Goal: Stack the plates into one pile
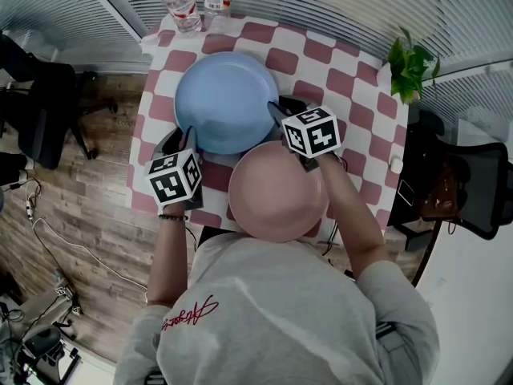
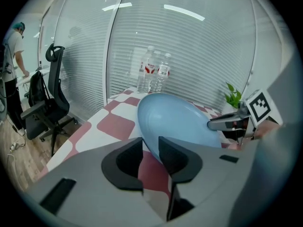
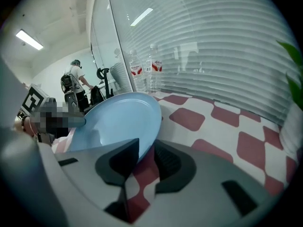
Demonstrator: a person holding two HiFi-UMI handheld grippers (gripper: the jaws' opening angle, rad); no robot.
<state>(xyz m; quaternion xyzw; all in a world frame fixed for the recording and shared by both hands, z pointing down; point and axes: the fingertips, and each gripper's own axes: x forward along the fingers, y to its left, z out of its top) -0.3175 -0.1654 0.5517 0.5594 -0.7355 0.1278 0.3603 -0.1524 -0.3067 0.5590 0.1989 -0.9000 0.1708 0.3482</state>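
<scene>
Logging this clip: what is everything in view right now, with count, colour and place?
Blue plate: 1, light blue, middle of the table.
Pink plate: 1, pink, near edge, in front of the person.
Water bottles: 2, clear with red labels, far edge.
Plant: 1, green, far right corner.
Tablecloth: 1, red and white checks, covers the table.
Office chairs: 2, black, one each side of the table.
Bystander: 1, white top, far off.
Left gripper: 1, grey, blue plate's rim between its jaws.
Right gripper: 1, grey, likewise.
</scene>
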